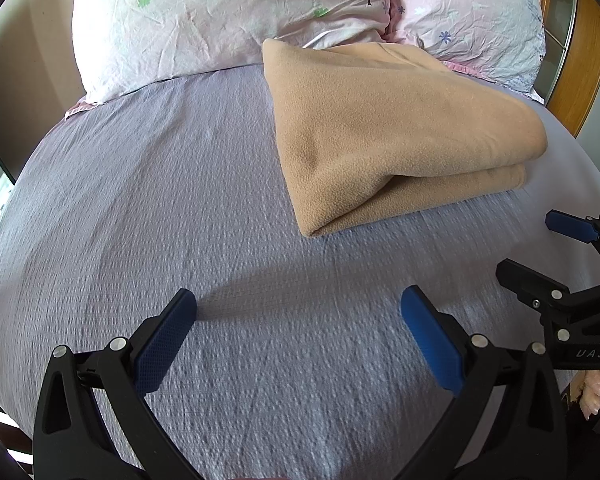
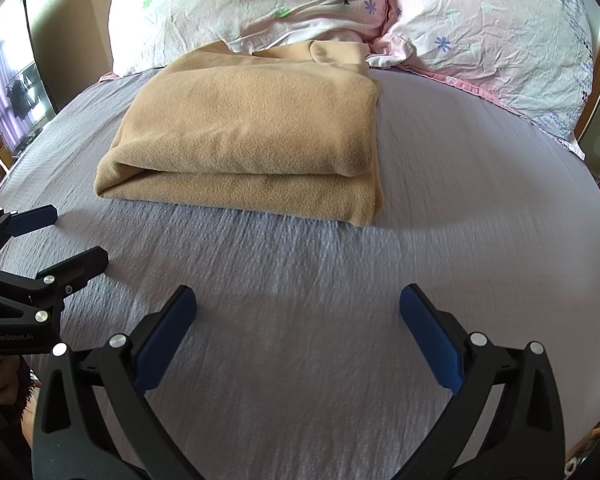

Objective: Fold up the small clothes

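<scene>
A tan fleece garment [image 1: 396,136] lies folded in a thick rectangle on the lavender bed sheet [image 1: 180,208], its far edge against the pillows. It also shows in the right wrist view [image 2: 252,132]. My left gripper [image 1: 298,304] is open and empty above bare sheet, short of the fleece's near left corner. My right gripper [image 2: 298,304] is open and empty above the sheet in front of the fleece. The right gripper [image 1: 528,248] shows at the left view's right edge; the left gripper [image 2: 76,236] shows at the right view's left edge.
Two floral pink-and-white pillows [image 1: 228,20] [image 2: 492,40] lean at the head of the bed. A wooden headboard [image 1: 580,52] stands at the far right. The sheet [image 2: 460,220] spreads wide around the fleece.
</scene>
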`<state>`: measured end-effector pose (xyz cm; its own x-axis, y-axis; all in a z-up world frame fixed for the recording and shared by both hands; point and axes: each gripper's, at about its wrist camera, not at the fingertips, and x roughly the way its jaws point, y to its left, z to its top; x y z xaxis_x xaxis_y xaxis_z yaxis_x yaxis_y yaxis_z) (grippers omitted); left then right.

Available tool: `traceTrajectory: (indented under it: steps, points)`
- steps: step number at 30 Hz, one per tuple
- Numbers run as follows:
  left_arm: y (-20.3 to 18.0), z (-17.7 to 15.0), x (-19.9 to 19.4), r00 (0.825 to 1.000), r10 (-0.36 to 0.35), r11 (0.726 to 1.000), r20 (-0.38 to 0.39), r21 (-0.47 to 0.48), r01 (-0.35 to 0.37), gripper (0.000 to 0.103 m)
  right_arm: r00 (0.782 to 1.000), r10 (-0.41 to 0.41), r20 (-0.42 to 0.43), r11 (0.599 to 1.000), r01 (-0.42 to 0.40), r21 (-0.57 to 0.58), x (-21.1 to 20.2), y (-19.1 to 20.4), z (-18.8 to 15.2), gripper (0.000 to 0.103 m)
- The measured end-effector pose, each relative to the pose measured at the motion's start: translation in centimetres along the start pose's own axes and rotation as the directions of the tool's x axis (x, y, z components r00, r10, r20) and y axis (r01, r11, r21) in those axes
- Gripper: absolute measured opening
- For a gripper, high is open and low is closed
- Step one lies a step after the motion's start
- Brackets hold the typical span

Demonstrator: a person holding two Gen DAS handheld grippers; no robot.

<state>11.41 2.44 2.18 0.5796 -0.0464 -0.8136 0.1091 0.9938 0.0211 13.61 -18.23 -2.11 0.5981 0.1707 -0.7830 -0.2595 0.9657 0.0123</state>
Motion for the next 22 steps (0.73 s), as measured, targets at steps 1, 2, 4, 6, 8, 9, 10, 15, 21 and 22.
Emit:
traceTrajectory:
  steps: [1, 2, 4, 6, 8, 9, 10, 15, 21, 22]
  points:
    - [-0.02, -0.04, -0.01, 1.0, 0.001, 1.0, 0.0, -0.001, -0.001, 0.102, 1.0, 0.0, 0.0, 1.0, 0.0, 0.0, 0.0, 0.0, 0.02, 0.101]
    - [-0.02, -0.03, 0.0, 1.0, 0.001, 1.0, -0.001, -0.001, -0.001, 0.102, 1.0, 0.0, 0.0, 1.0, 0.0, 0.0, 0.01, -0.02, 0.05, 0.101]
    - [-0.02, -0.02, 0.0, 1.0, 0.001, 1.0, 0.0, -0.001, -0.001, 0.102, 1.0, 0.0, 0.0, 1.0, 0.0, 0.0, 0.01, -0.02, 0.05, 0.101]
    - [0.03, 0.0, 0.0, 1.0, 0.0, 1.0, 0.002, 0.0, 0.0, 0.102, 1.0, 0.0, 0.0, 1.0, 0.0, 0.0, -0.01, 0.0, 0.03, 0.101]
    - [-0.01, -0.04, -0.02, 1.0, 0.001, 1.0, 0.005, 0.0, -0.001, 0.102, 1.0, 0.0, 0.0, 1.0, 0.0, 0.0, -0.02, 0.0, 0.03, 0.101]
    - [-0.02, -0.01, -0.02, 1.0, 0.001, 1.0, 0.005, 0.0, -0.001, 0.102, 1.0, 0.0, 0.0, 1.0, 0.0, 0.0, -0.01, -0.02, 0.06, 0.101]
    - [-0.02, -0.06, -0.02, 1.0, 0.001, 1.0, 0.005, -0.001, -0.001, 0.102, 1.0, 0.0, 0.0, 1.0, 0.0, -0.001, 0.0, -0.04, 0.08, 0.101]
    - [-0.07, -0.11, -0.03, 1.0, 0.004, 1.0, 0.012, -0.001, -0.004, 0.102, 1.0, 0.001, 0.0, 1.0, -0.001, -0.001, -0.01, -0.04, 0.06, 0.101]
    - [-0.01, -0.2, -0.07, 1.0, 0.001, 1.0, 0.015, 0.004, -0.001, 0.102, 1.0, 0.001, 0.0, 1.0, -0.001, -0.001, 0.01, -0.04, 0.08, 0.101]
    - [-0.02, -0.19, -0.07, 1.0, 0.001, 1.0, 0.014, 0.004, -0.001, 0.102, 1.0, 0.001, 0.0, 1.0, -0.001, -0.002, 0.02, -0.06, 0.1, 0.101]
